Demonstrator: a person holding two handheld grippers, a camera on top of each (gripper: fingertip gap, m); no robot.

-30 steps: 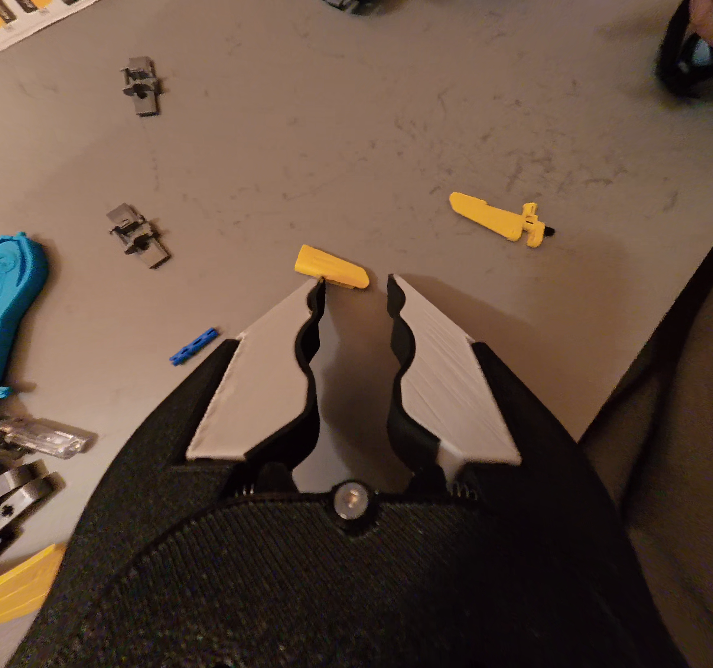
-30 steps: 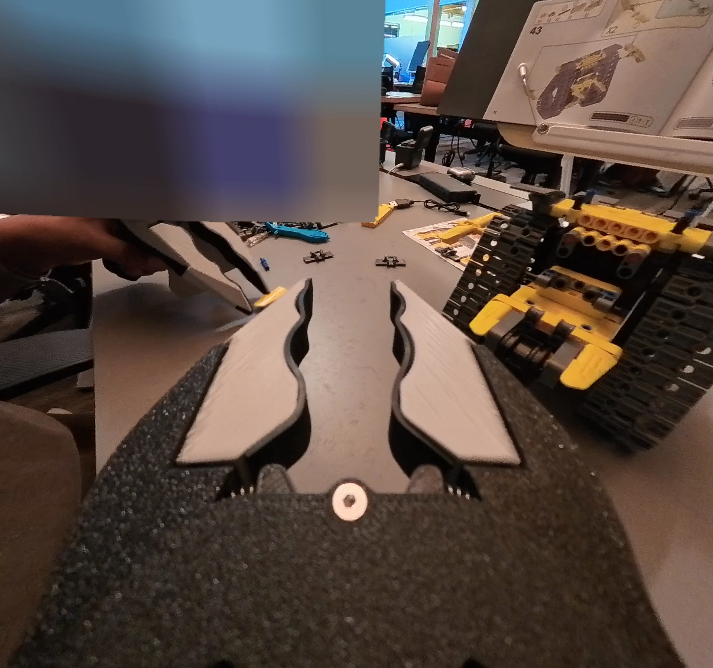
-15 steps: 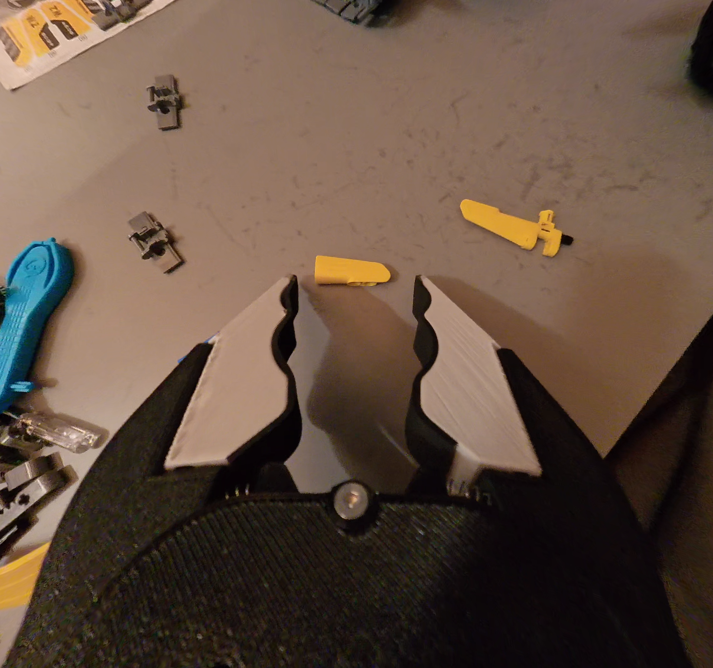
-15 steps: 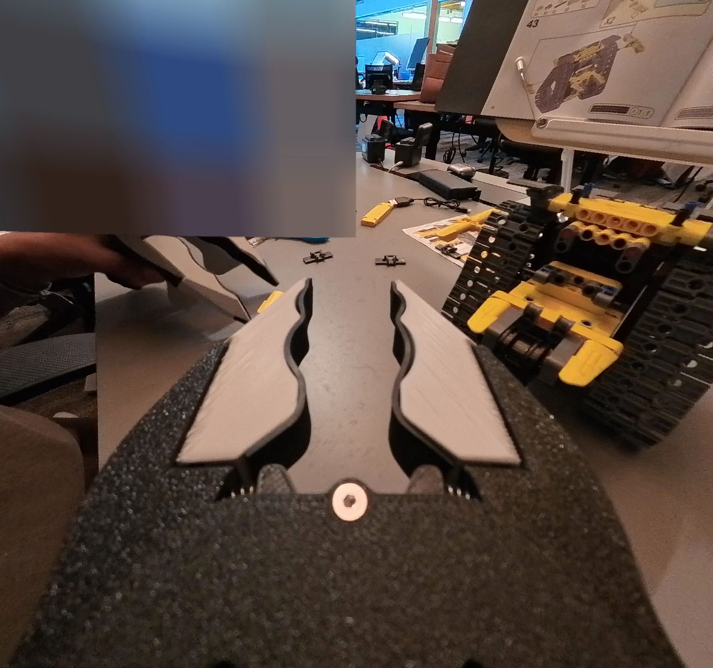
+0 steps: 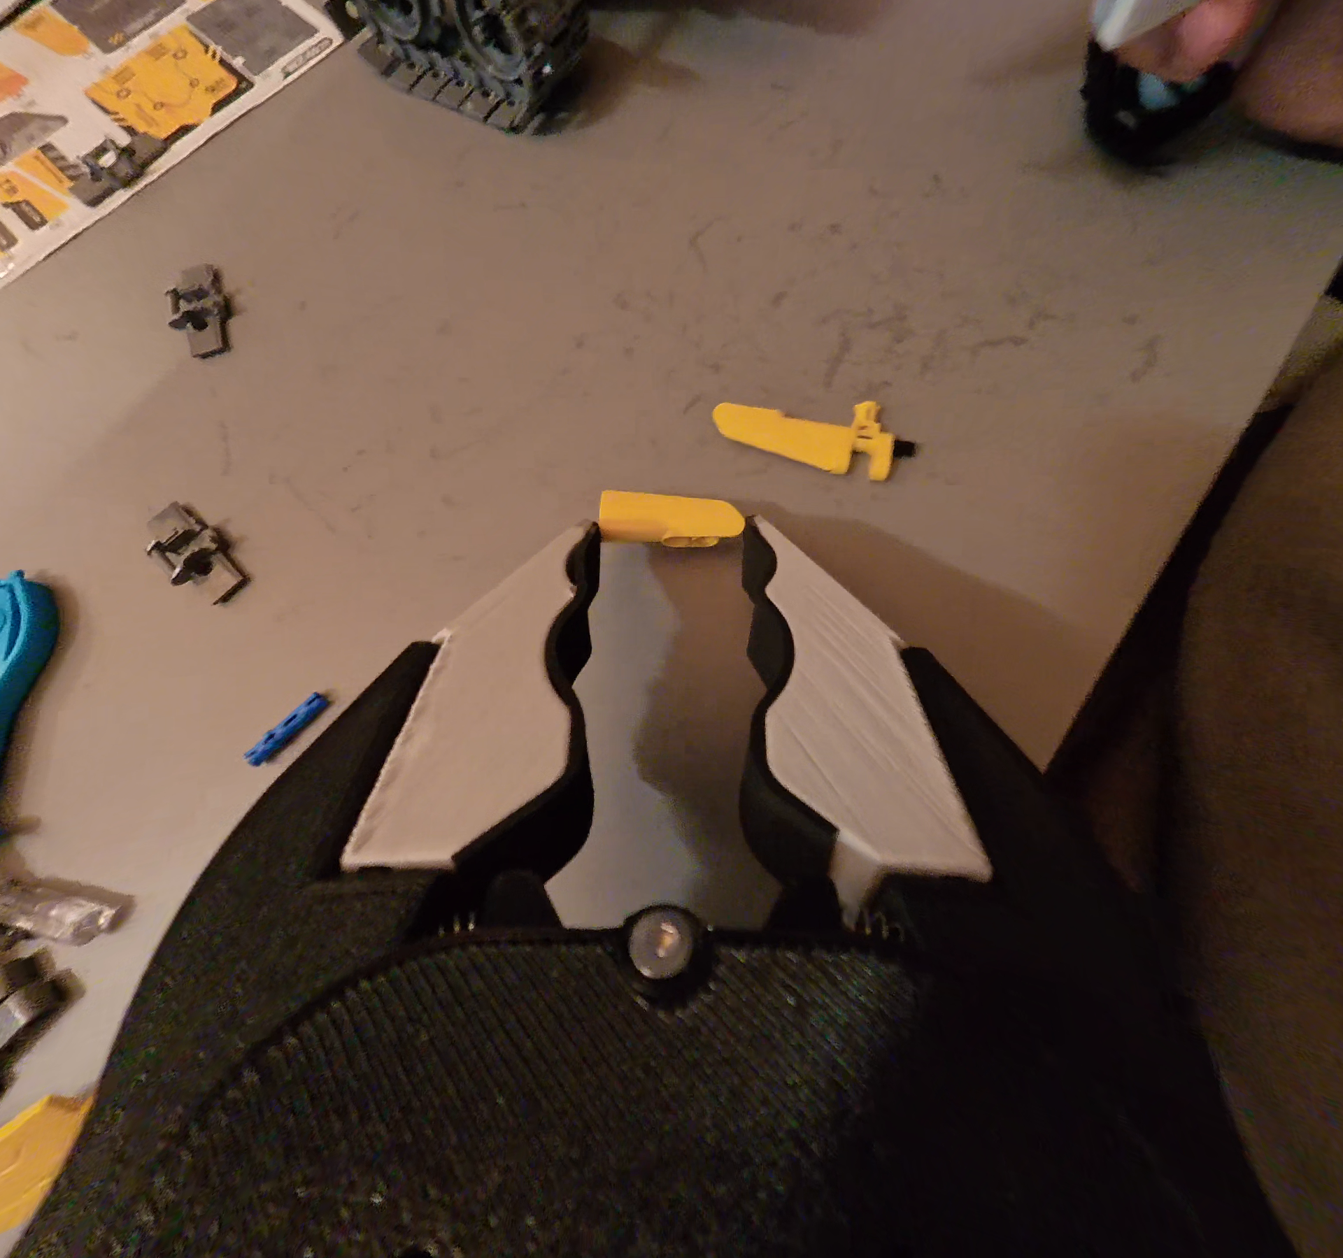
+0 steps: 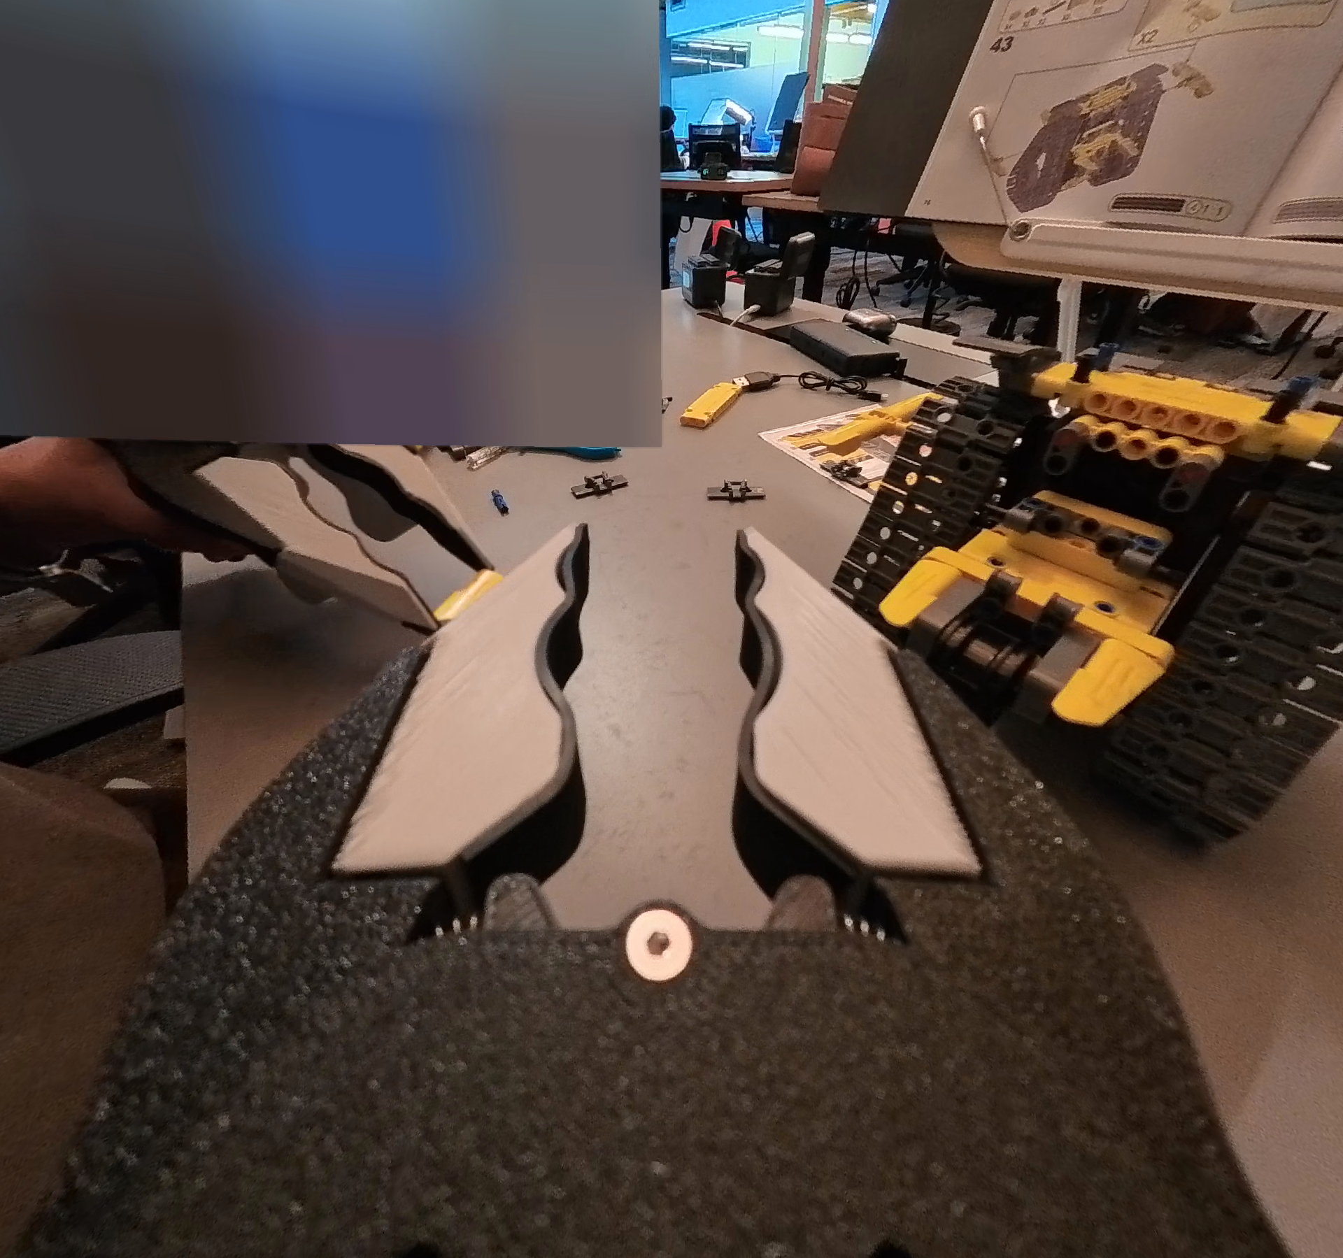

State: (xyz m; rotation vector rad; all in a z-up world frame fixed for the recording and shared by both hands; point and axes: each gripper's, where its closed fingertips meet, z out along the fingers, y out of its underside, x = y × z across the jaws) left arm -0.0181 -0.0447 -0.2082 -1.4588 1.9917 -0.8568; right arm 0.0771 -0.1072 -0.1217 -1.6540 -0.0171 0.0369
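Note:
My left gripper (image 5: 670,531) is low over the grey table (image 5: 654,242). Its two tips press against the ends of a small yellow piece (image 5: 668,517) that lies flat on the table. The right wrist view shows this gripper (image 6: 458,596) from the side with the yellow piece (image 6: 474,585) at its tips. My right gripper (image 6: 661,540) is open and empty, held just above the table. A yellow and black tracked vehicle model (image 6: 1090,605) stands to its right. A longer yellow piece with a black pin (image 5: 807,440) lies just beyond and to the right of the left gripper.
Two dark grey track links (image 5: 200,311) (image 5: 195,553), a blue pin (image 5: 285,729) and a blue tool (image 5: 22,635) lie to the left. A printed sheet (image 5: 123,82) lies at the far left. An instruction booklet on a stand (image 6: 1163,97) rises behind the model. The table edge (image 5: 1163,569) runs close on the right. My hands' fingertips stand some 15 cm from each other. From my left tips it is roughly 10 cm to the blue pin (image 5: 285,729); from my right, 25 cm. The right camera catches it too, in the right wrist view (image 6: 498,499).
My left gripper opened wide, moved forward around the small yellow piece, then narrowed onto its two ends. The right gripper has barely moved.

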